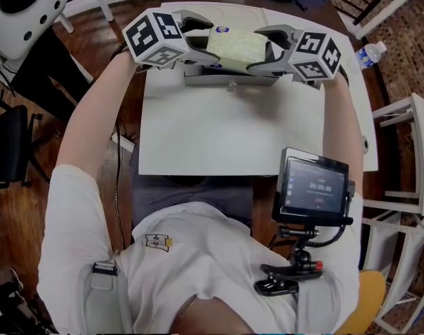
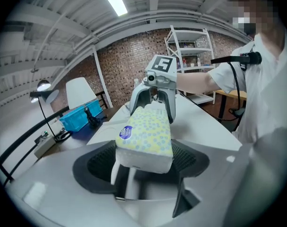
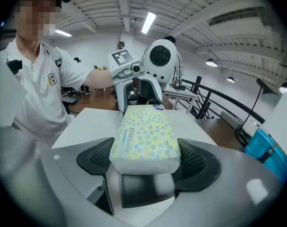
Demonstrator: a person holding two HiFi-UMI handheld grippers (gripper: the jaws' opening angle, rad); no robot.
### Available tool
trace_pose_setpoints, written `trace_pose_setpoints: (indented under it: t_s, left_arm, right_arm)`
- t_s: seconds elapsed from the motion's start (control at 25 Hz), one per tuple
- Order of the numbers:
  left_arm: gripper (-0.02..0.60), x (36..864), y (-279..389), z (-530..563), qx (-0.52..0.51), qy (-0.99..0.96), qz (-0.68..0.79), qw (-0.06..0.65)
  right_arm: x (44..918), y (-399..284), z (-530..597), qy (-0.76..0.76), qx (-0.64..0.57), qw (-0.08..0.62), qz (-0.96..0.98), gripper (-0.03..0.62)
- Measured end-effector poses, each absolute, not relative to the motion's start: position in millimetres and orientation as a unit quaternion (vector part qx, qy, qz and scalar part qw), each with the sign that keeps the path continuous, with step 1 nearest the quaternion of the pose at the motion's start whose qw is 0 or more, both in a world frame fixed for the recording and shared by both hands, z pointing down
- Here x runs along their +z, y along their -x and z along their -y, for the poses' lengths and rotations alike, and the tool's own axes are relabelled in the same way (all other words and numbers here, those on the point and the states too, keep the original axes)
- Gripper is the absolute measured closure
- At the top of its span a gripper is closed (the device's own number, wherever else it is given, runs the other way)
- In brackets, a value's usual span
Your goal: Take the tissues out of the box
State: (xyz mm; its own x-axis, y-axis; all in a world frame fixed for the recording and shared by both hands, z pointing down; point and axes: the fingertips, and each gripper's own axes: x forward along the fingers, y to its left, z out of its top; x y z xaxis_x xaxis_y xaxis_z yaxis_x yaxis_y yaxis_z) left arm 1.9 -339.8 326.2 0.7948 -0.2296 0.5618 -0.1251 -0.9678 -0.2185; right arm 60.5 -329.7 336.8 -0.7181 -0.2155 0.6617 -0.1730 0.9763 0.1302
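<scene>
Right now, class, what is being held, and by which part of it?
The tissue pack is held by its two short ends: the left gripper clamps one end, the right gripper the other.

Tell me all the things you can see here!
tissue pack: one, yellow with blue dots, held up in the air
box: one, grey, on the table below the pack
table: one, white, under the box
water bottle: one, clear, right of the table
screen: one, black, at the person's chest
left hand-held gripper: one, grey, shut on the pack's left end
right hand-held gripper: one, grey, shut on its right end
</scene>
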Motion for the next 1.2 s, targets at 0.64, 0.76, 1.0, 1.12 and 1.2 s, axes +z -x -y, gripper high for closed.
trace_pose_setpoints:
  t_s: [0.64, 0.76, 1.0, 1.12, 1.2]
  left_arm:
    - [0.217, 287, 11, 187, -0.250, 0.957, -0.121, 0.086]
    - [0.216, 308, 20, 173, -0.254, 0.958, -0.115, 0.063]
    - [0.216, 348, 30, 148, -0.259, 0.959, -0.111, 0.022]
    - [0.216, 359, 32, 146, -0.249, 0.962, -0.115, 0.009]
    - [0.216, 359, 32, 146, -0.239, 0.964, -0.117, 0.006]
  right_arm:
    - [304, -45, 180, -0.071, -0.065, 0.333, 0.938, 0.186]
    - [325, -37, 165, -0.063, -0.041, 0.337, 0.938, 0.184]
    - [366, -28, 140, -0.044, -0.005, 0.335, 0.941, 0.184]
    - [373, -26, 137, -0.040, 0.002, 0.335, 0.941, 0.183]
    - [372, -26, 136, -0.039, 0.003, 0.335, 0.942, 0.177]
